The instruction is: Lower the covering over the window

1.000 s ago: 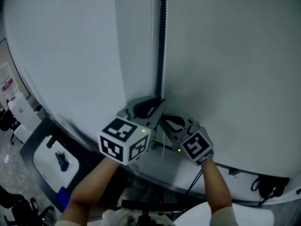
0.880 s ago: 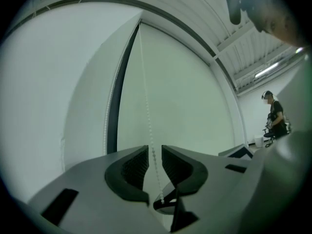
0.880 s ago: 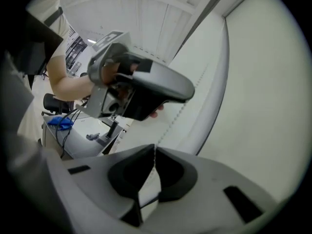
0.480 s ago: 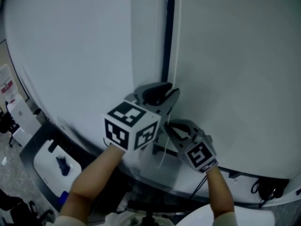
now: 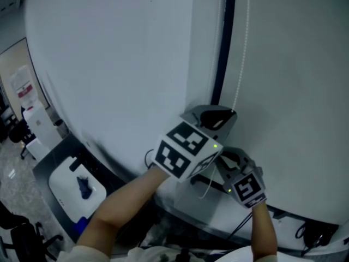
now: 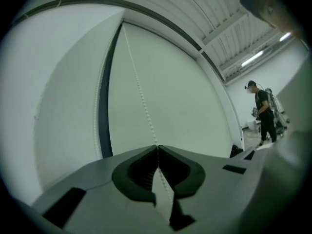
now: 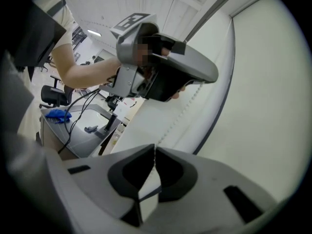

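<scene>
The covering, a pale roller blind, is filling the window ahead. Its bead chain is hanging straight down just right of the dark strip between the two panels. How far down the blind is already sitting, I cannot tell from here.

Now the left claw: its jaws have just been closing, and the left gripper view is showing them pressed together with the chain running right into the pinch. The right claw is sitting just beneath it, jaws also together, clamping the same strand lower down.

So both claws are stacking on one vertical line, left above, right below, with the chain's long axis rising away from the left claw toward the top of the window. The left hand is looking like the one set for the next stroke, a pull straight down along the beads. A sideways drag could be slipping the chain out of the jaws.

A second strand is hanging on the far side of the strip.
</scene>
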The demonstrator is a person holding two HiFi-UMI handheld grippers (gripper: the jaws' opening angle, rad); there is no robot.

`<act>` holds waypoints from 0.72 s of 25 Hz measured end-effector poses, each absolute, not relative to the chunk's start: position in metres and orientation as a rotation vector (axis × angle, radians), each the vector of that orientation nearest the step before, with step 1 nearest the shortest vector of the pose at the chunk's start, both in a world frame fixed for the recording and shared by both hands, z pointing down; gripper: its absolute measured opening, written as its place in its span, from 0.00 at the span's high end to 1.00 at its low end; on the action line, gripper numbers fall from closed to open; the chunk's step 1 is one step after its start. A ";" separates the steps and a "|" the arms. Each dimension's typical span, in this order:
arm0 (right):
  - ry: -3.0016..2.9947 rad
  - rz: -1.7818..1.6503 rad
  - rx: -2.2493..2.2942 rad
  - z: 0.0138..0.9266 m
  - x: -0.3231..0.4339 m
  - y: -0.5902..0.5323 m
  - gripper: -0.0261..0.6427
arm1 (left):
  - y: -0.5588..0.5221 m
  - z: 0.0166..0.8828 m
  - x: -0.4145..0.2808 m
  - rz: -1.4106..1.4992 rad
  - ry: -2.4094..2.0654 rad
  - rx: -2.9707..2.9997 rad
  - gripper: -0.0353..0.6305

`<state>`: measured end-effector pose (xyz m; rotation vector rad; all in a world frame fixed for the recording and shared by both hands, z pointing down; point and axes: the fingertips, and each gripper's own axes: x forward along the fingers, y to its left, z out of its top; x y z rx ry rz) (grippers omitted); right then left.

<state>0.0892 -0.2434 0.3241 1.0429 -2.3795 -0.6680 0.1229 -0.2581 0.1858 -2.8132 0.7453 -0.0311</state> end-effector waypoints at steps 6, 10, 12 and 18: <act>-2.314 -0.537 0.978 0.388 0.098 -0.247 0.93 | -0.257 0.249 0.135 -0.206 0.701 -2.865 0.90; -2.320 -0.460 0.939 0.412 0.102 -0.241 0.93 | -0.261 0.278 0.125 -0.264 0.723 -2.875 0.90; -2.367 -0.386 0.915 0.416 0.105 -0.234 0.92 | -0.260 0.293 0.126 -0.301 0.722 -2.881 0.90; -2.762 -0.100 0.982 0.344 0.139 -0.213 0.75 | -0.254 0.363 0.127 -0.497 0.682 -2.942 0.90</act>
